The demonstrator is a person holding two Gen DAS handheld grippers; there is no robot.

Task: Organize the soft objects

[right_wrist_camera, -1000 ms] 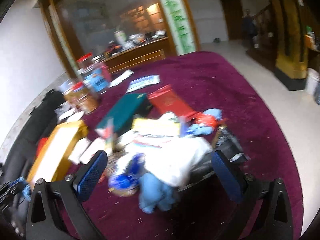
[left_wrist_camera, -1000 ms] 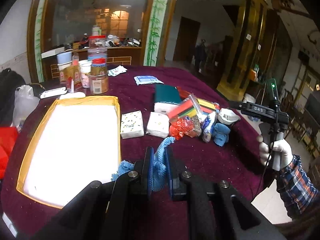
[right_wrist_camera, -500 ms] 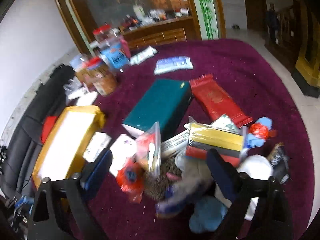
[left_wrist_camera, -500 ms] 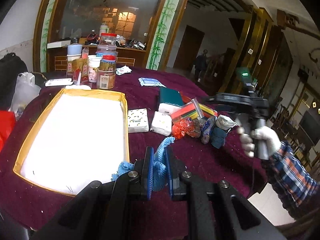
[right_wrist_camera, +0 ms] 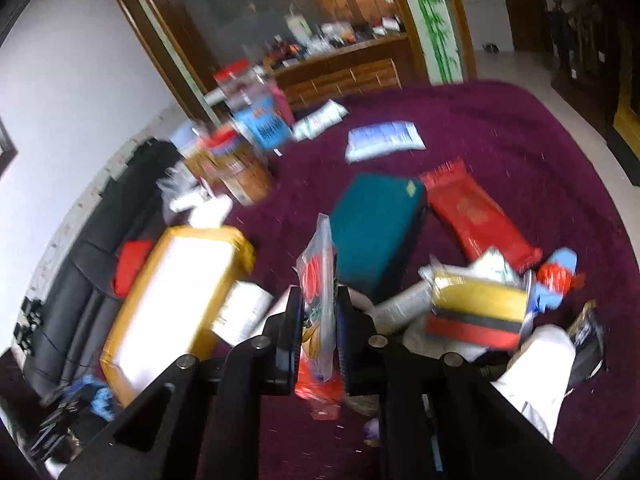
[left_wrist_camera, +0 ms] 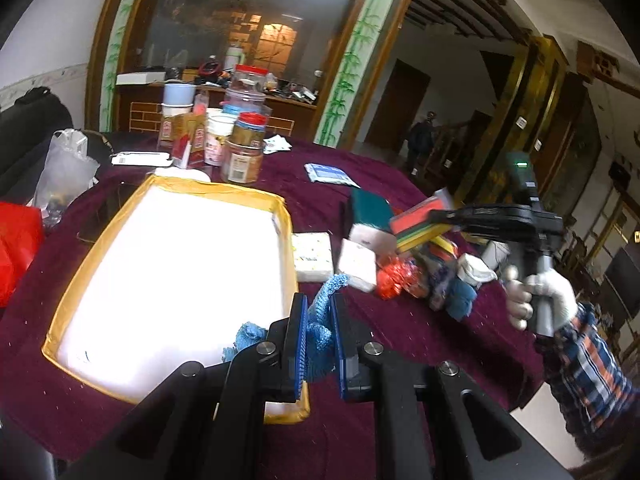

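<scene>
1. The yellow-rimmed tray [left_wrist_camera: 82,276] shows a bare white floor; nothing visibly sorted yet.
2. The left gripper [left_wrist_camera: 319,334] pinches a blue knitted cloth [left_wrist_camera: 325,312] at the tray's corner.
3. The right gripper [right_wrist_camera: 318,320] clamps a clear packet [right_wrist_camera: 320,280] above the pile [right_wrist_camera: 476,312], which remains unsorted.

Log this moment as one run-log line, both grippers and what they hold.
left gripper: shut on blue knit cloth | right gripper: shut on clear plastic bag | yellow-rimmed tray: nothing inside
</scene>
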